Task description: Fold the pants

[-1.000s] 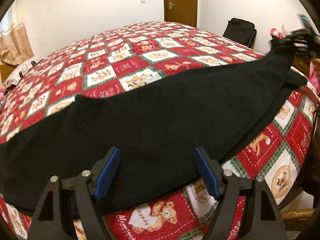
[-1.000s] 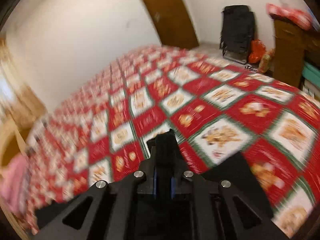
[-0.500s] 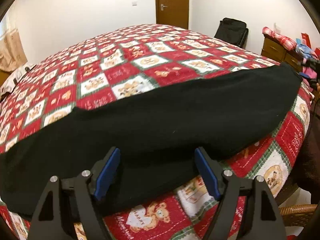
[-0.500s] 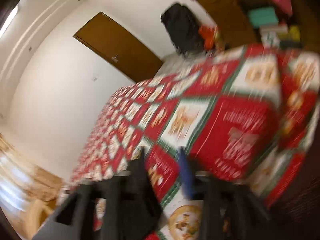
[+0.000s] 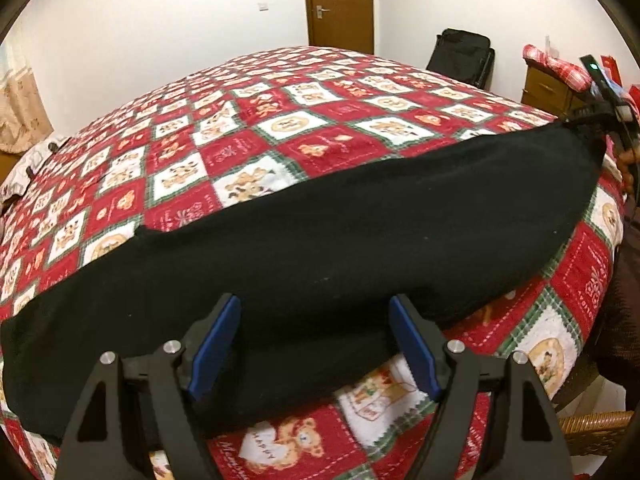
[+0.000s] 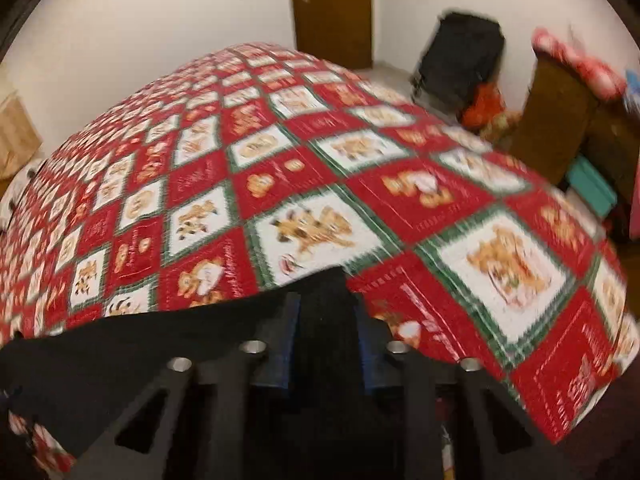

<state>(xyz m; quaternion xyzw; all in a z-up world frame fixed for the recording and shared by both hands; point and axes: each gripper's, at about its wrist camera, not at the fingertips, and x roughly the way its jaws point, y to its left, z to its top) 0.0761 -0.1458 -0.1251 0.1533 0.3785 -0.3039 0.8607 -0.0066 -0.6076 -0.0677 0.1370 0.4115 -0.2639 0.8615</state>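
Lying across quilt (image 5: 280, 128) – black pants (image 5: 320, 240), left claw (image 5: 316, 340) spread, right claw (image 6: 326, 320) pinching them

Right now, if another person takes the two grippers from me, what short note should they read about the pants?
Left gripper: open, jaws wide apart, at the near edge of the black pants, gripping nothing.
Right gripper: shut on the pants at their right end; the view is blurred.
The pants lie stretched across the near part of the bed quilt, left to right.
Done: the pants look folded lengthwise into one long band, though I cannot be sure.
Left: probably fold the band across to shorten it.
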